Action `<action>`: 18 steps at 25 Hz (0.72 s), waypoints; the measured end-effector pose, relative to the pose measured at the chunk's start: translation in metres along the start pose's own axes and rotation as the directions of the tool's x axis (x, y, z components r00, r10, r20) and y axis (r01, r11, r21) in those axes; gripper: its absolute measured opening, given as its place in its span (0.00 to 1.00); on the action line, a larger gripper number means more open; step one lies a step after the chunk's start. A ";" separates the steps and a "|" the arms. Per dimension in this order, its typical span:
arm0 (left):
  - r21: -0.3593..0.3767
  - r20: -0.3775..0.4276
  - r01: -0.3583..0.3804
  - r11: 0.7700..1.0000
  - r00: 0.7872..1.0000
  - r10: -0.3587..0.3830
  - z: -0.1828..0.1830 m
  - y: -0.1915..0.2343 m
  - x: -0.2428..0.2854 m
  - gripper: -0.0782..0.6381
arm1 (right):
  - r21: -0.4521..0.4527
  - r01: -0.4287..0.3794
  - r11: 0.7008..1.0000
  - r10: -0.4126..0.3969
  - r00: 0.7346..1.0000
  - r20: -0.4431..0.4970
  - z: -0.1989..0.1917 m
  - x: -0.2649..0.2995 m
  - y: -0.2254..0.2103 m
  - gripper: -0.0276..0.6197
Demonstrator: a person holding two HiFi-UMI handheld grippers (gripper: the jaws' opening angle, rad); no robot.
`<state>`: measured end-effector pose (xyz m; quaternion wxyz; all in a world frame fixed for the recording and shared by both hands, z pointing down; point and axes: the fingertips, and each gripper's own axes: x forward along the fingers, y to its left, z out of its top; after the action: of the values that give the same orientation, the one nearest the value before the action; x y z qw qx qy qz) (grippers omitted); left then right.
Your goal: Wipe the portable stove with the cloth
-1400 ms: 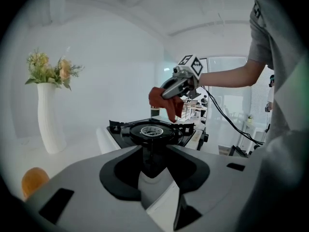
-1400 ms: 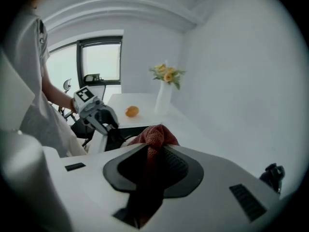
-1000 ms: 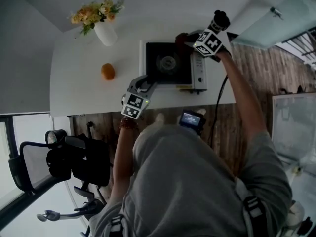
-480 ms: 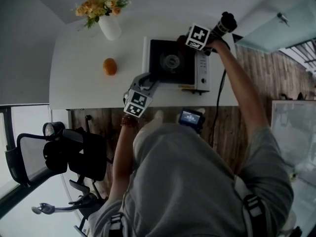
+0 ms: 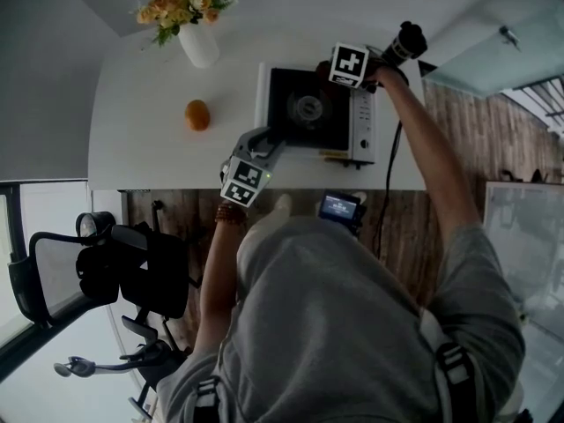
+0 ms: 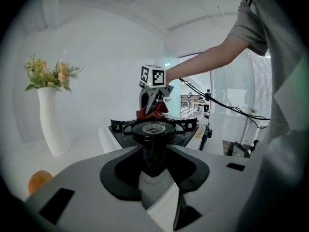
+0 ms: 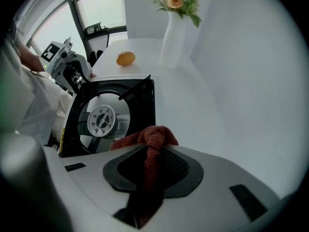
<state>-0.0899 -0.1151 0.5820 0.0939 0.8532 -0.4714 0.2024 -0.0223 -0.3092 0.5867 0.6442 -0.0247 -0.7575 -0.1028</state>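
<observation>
The portable stove (image 5: 357,122) has a black top and a round burner (image 5: 306,108); it sits on the white table (image 5: 150,148). My left gripper (image 5: 271,139) is shut on the stove's near left edge (image 6: 154,185). My right gripper (image 5: 328,69) points steeply down over the stove's far right corner, shut on a red cloth (image 7: 153,144). The cloth (image 6: 150,113) hangs bunched from the jaws, just above the stove's far rim (image 7: 145,100); whether it touches I cannot tell. The right gripper view also shows the burner (image 7: 102,121) and my left gripper (image 7: 72,71).
A white vase of flowers (image 5: 198,42) and an orange (image 5: 197,115) stand on the table left of the stove. A black cable (image 5: 388,170) drops past the table's right end. An office chair (image 5: 115,276) stands by the near edge. A small lit screen (image 5: 341,207) shows at the person's chest.
My right gripper has sunk toward the stove's far right corner and rolled, with the cloth still in it. The left gripper has stayed on the stove's edge.
</observation>
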 end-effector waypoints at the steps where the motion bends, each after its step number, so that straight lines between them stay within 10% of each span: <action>1: 0.000 0.000 0.000 1.000 1.000 0.000 0.000 0.000 0.000 0.34 | -0.018 0.007 1.000 -0.008 1.000 -0.017 0.000 0.000 0.002 0.19; 5: 0.000 0.001 -0.005 1.000 1.000 0.005 0.000 0.000 0.001 0.34 | -0.083 0.051 0.995 -0.060 0.993 -0.103 -0.008 -0.001 0.001 0.19; 10: 0.000 -0.002 -0.005 1.000 1.000 0.005 0.000 -0.001 0.000 0.33 | -0.122 0.095 0.988 -0.080 0.990 0.119 0.044 0.001 0.019 0.18; 18: -0.004 0.002 -0.005 1.000 1.000 0.005 0.002 0.000 0.000 0.33 | -0.180 0.096 0.979 -0.076 0.990 0.116 0.080 0.005 0.023 0.18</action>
<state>-0.0893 -0.1157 0.5808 0.0946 0.8520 -0.4741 0.2009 -0.0966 -0.2719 0.5826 0.5917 -0.0574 -0.7790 -0.1993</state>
